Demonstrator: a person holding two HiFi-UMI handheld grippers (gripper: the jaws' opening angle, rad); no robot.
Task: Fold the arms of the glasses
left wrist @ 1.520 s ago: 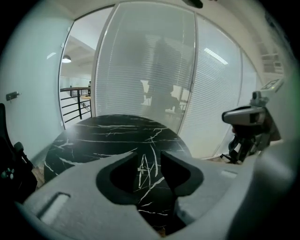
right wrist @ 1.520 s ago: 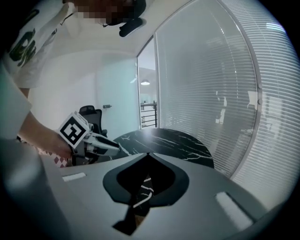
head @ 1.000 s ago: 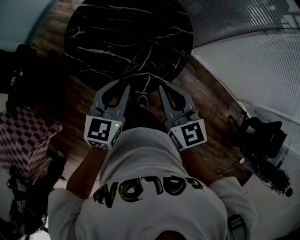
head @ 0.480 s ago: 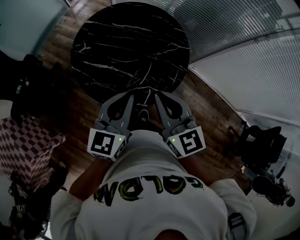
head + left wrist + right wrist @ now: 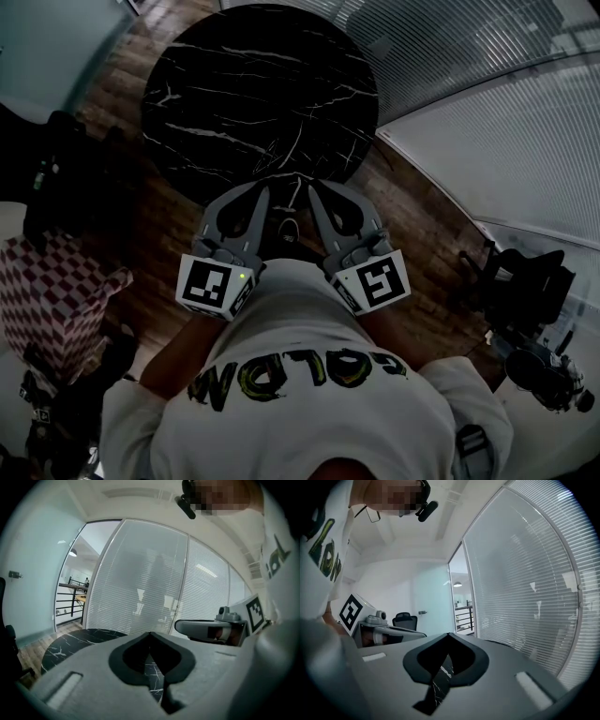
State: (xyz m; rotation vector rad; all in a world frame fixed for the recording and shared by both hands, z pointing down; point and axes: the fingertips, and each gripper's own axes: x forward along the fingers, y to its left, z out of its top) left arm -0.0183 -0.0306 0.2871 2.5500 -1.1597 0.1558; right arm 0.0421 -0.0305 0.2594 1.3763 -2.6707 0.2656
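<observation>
No glasses show in any view. In the head view my left gripper (image 5: 265, 190) and right gripper (image 5: 312, 187) are held side by side in front of the person's chest, tips near the near rim of the round black marble table (image 5: 253, 84). The left gripper (image 5: 150, 633) has just been closing and now stands shut with nothing between its jaws. The right gripper (image 5: 449, 634) is shut and empty too. Each gripper view shows the other gripper alongside: the right gripper (image 5: 206, 630) and the left gripper (image 5: 389, 632). The tabletop (image 5: 79, 641) appears bare and dark.
A red-and-white chequered box (image 5: 47, 291) stands on the wood floor at the left, with a dark chair (image 5: 66, 178) behind it. Glass walls with blinds (image 5: 487, 122) run along the right. Dark camera gear (image 5: 525, 291) stands at the right.
The left gripper's jaws have come together from open to shut. Both grippers have risen a little, their tips now closer to each other. The right jaws stayed shut.
</observation>
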